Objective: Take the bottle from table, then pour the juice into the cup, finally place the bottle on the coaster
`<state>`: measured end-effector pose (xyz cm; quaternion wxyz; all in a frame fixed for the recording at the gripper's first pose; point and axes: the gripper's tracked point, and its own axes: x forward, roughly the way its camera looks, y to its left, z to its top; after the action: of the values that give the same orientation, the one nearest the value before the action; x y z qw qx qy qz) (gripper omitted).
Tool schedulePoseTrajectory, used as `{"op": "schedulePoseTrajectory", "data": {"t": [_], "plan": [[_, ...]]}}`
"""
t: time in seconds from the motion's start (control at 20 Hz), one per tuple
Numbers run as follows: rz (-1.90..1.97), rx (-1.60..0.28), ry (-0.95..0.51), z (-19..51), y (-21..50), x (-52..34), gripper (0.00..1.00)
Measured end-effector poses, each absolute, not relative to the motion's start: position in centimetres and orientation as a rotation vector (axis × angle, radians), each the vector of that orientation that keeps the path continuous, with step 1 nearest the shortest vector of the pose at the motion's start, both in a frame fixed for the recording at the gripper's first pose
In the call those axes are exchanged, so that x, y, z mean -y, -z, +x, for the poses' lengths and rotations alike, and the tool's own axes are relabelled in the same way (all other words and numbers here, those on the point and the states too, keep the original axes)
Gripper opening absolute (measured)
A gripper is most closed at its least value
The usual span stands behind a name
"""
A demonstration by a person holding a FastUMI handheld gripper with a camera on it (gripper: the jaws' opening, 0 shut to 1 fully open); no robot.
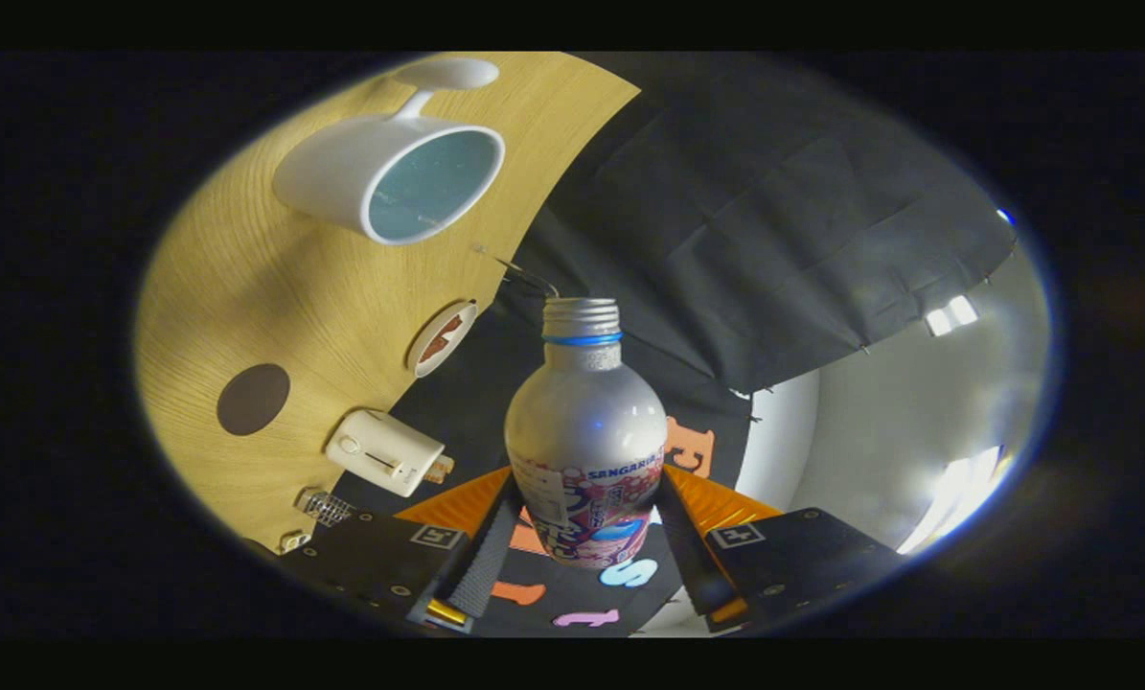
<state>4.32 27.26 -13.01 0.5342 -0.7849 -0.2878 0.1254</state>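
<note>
My gripper (586, 522) is shut on the bottle (586, 422), a silvery metal bottle with a printed label, a blue neck ring and an uncapped threaded mouth. Both fingers press on its lower body. The bottle is lifted off the table and the whole scene looks rolled, so the wooden table (275, 287) stands to the left of it. The white cup (390, 177) with a pale blue inside sits on the table, well beyond and left of the bottle's mouth. A dark brown round coaster (253, 399) lies on the table, left of the fingers.
A white round coaster with a brown pattern (443, 337) lies near the table's edge, close to the bottle's neck. A cream boxy device (383, 451) and a small wire-mesh item (324, 506) sit near the fingers. Black cloth hangs behind.
</note>
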Motion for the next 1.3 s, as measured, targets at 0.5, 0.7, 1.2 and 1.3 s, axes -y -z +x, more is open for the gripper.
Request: {"op": "schedulePoseTrajectory", "data": {"t": [0.5,0.7,1.2,1.3], "plan": [[-1.86,0.689,-0.351,4.3,15.0,-29.0,0.78],[-1.837,0.662,-0.394,4.1,16.9,-29.4,0.78],[-1.594,0.436,-0.534,3.8,21.8,-29.2,0.78],[-1.492,0.382,-0.558,3.6,22.2,-29.1,0.78]]}}
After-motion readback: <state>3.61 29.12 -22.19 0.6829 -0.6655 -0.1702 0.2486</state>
